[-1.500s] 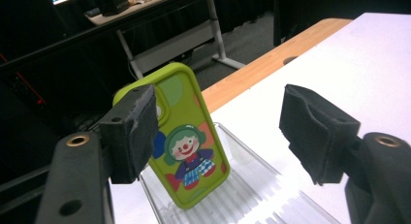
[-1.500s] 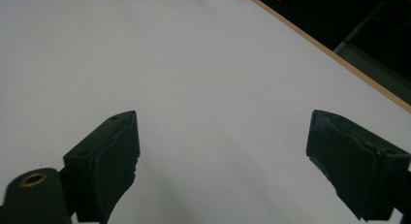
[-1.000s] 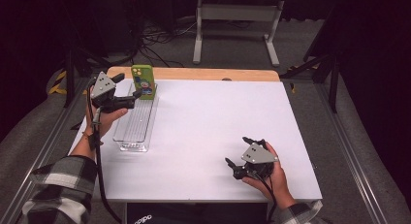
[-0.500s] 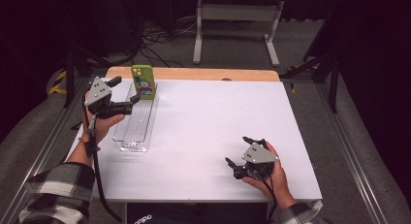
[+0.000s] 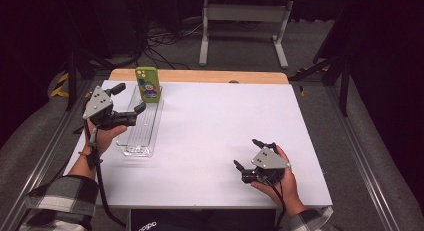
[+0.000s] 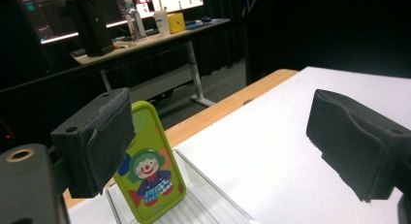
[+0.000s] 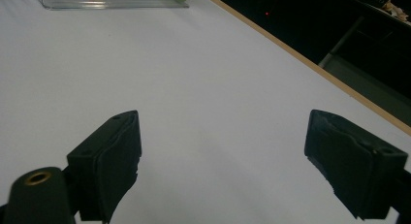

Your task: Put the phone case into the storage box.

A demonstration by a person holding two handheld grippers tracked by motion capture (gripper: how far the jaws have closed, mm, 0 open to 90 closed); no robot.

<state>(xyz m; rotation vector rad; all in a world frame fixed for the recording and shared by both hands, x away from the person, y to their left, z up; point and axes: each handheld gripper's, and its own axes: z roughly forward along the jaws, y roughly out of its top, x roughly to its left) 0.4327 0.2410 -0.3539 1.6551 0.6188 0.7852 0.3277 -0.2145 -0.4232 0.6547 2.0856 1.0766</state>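
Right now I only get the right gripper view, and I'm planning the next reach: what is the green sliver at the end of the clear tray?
Observer: It's a green phone case with a cartoon clown on it, standing upright at the far end of the clear tray.
Operator: Is the left gripper holding it?
Observer: No. The left gripper is short of the case; its jaws have just been opening and nothing is between them.
Operator: Where am I relative to that tray?
Observer: The right gripper is near the front right of the white table, while the tray lies along its left side.
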